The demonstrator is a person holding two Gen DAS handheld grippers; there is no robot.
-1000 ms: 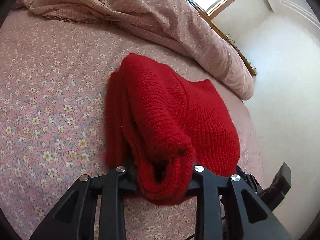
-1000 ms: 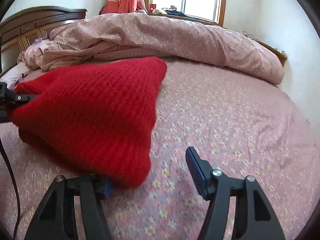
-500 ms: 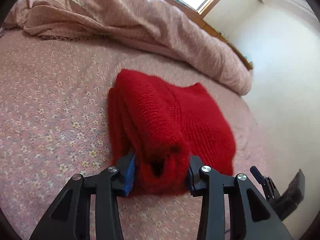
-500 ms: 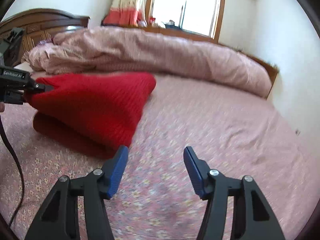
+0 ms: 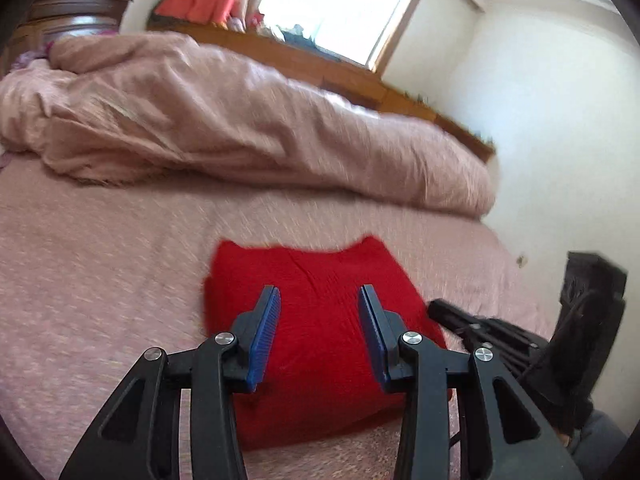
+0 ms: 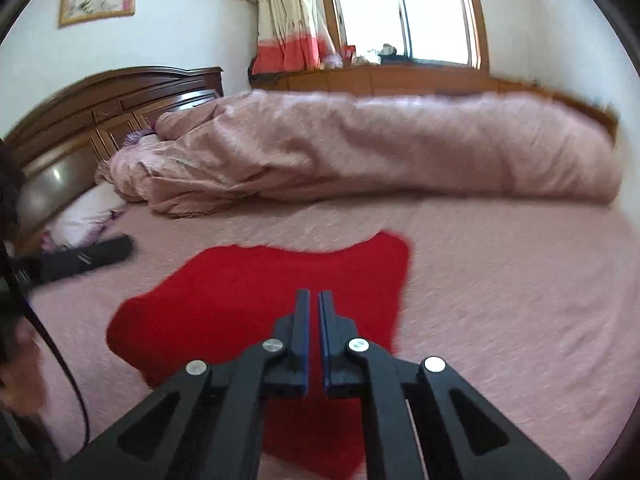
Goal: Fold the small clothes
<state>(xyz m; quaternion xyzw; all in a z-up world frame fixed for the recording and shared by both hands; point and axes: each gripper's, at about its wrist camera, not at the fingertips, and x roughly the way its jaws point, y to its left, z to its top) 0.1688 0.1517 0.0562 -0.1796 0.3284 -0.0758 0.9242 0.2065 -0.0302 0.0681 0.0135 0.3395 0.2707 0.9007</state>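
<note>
A folded red knitted garment (image 5: 316, 280) lies flat on the pink flowered bed sheet (image 5: 100, 272). My left gripper (image 5: 319, 300) is open and empty, raised above the garment's near part. In the right wrist view the same garment (image 6: 240, 296) lies in front of and under my right gripper (image 6: 314, 300), whose blue pads stand nearly together with a thin gap and nothing between them. The right gripper also shows as a dark blurred shape in the left wrist view (image 5: 500, 328). The left gripper appears blurred at the left in the right wrist view (image 6: 88, 258).
A rumpled pink duvet (image 6: 380, 148) lies across the far side of the bed. A dark wooden headboard (image 6: 100, 116) stands at the left, with a pillow (image 6: 84, 216) below it. A window with a curtain (image 6: 296, 20) and white walls lie behind.
My left gripper let go of the red garment, opened and pulled back upward. My right gripper closed from wide open and rose. The garment now lies flat on the sheet.
</note>
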